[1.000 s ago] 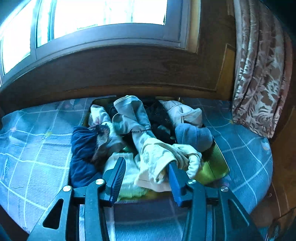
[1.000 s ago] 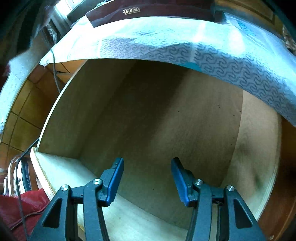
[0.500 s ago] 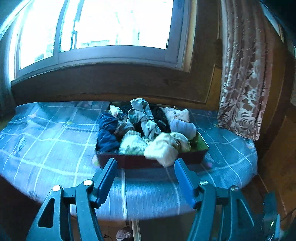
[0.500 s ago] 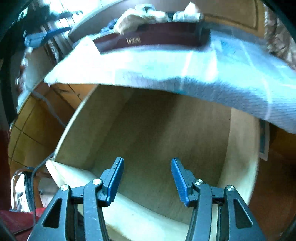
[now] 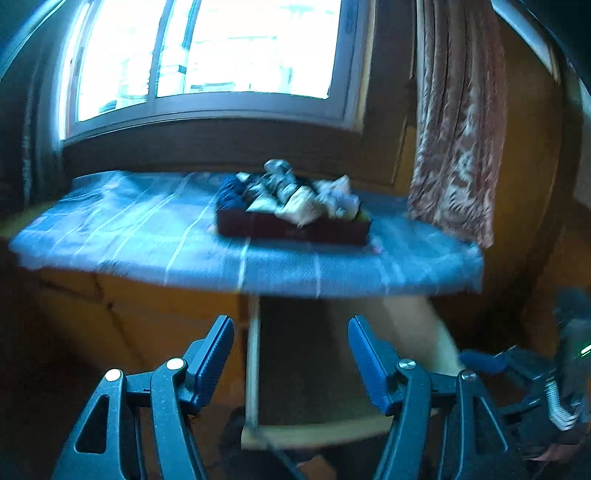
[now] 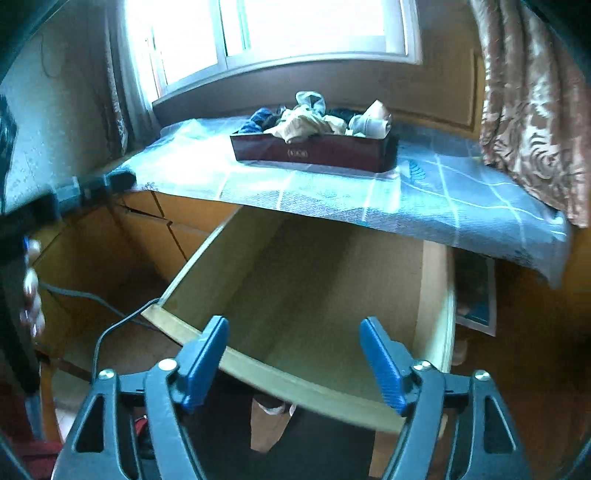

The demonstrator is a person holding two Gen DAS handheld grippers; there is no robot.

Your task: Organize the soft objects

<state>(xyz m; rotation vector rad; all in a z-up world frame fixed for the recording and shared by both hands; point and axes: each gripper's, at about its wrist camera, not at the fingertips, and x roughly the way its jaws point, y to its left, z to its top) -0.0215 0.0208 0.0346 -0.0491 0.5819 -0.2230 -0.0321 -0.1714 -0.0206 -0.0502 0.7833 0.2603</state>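
A heap of crumpled soft clothes (image 6: 314, 118) — cream, pale grey, navy and dark pieces tangled together — mounds well above the rim of a shallow dark maroon rectangular box (image 6: 314, 153) with a small gold label on its front wall. In the blurred left wrist view the same pile (image 5: 295, 194) and box (image 5: 291, 227) show as smeared shapes. The box sits on a blue checked cloth (image 6: 461, 199) covering a ledge below a bright window (image 6: 295, 26), with a brown patterned curtain (image 6: 532, 103) hanging to the right. Under the cloth's edge a pale wooden drawer (image 6: 295, 380) stands pulled out. The left gripper (image 5: 291, 354) and the right gripper (image 6: 293, 358) both hang well apart from the box, blue-padded tongs spread wide — nothing between them.
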